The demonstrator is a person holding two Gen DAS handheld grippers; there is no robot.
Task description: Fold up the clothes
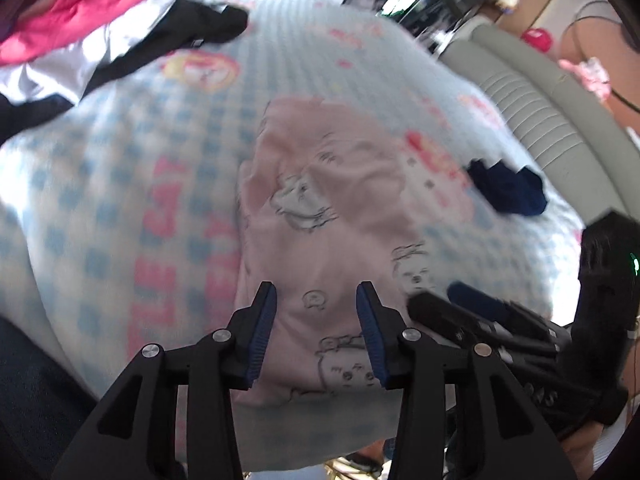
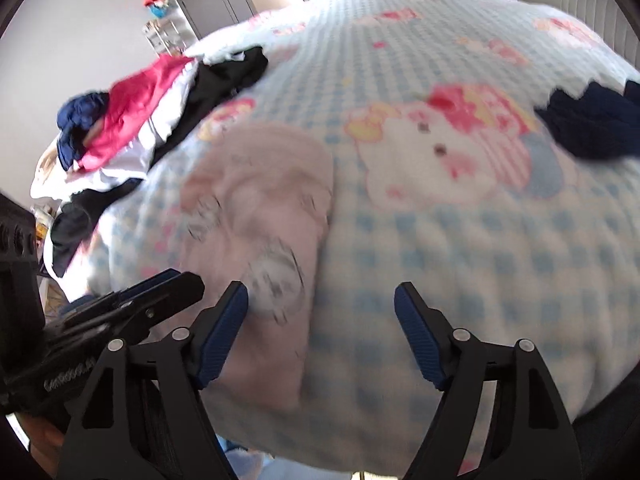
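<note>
A pale pink garment point(image 1: 320, 216) with drawn cartoon animals lies flat on the blue-checked blanket point(image 1: 100, 184). My left gripper point(image 1: 316, 300) is open and empty, its jaws over the garment's near end. The right gripper's black fingers point(image 1: 472, 316) show beside it on the right. In the right wrist view the pink garment point(image 2: 260, 232) lies left of centre on the blanket point(image 2: 440, 260). My right gripper point(image 2: 320, 304) is open and empty, hovering over the garment's right edge. The left gripper's fingers point(image 2: 132, 304) show at lower left.
A heap of red, white and black clothes point(image 1: 92, 32) lies at the far left of the bed, also in the right wrist view point(image 2: 152, 112). A dark navy item point(image 1: 508, 192) lies on the right, seen too in the right wrist view point(image 2: 596, 120). A grey padded headboard point(image 1: 540, 112) borders the right.
</note>
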